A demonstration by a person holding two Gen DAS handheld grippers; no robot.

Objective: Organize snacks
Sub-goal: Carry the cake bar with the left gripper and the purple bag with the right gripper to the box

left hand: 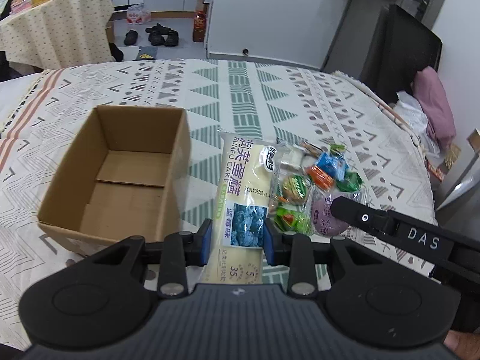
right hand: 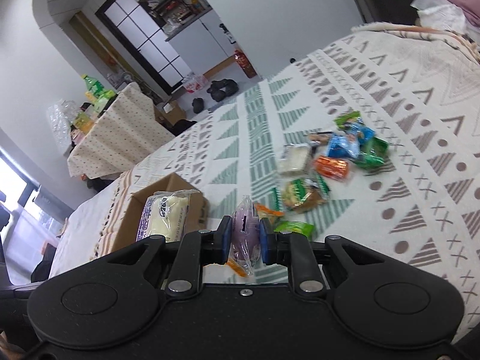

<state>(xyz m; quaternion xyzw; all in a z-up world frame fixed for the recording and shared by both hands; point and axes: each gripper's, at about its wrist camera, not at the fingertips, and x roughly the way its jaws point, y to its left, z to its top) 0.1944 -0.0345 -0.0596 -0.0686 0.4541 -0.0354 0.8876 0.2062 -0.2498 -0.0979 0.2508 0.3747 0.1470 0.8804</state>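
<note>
left hand-held gripper [left hand: 238, 238] pinches cream cake packet [left hand: 243, 180] | right hand-held gripper [right hand: 245, 241] pinches purple, apparently clear-wrapped snack [right hand: 244, 231]

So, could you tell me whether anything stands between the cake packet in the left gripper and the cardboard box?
Nothing visible does. The left gripper grips the cake packet just right of the cardboard box, whose top is open and whose inside looks empty. The other snacks lie on the far side, away from the box.

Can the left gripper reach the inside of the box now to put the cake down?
Probably yes. The left gripper holds the cake right beside the box, whose top is open and whose inside looks empty. Nothing stands between them.
</note>
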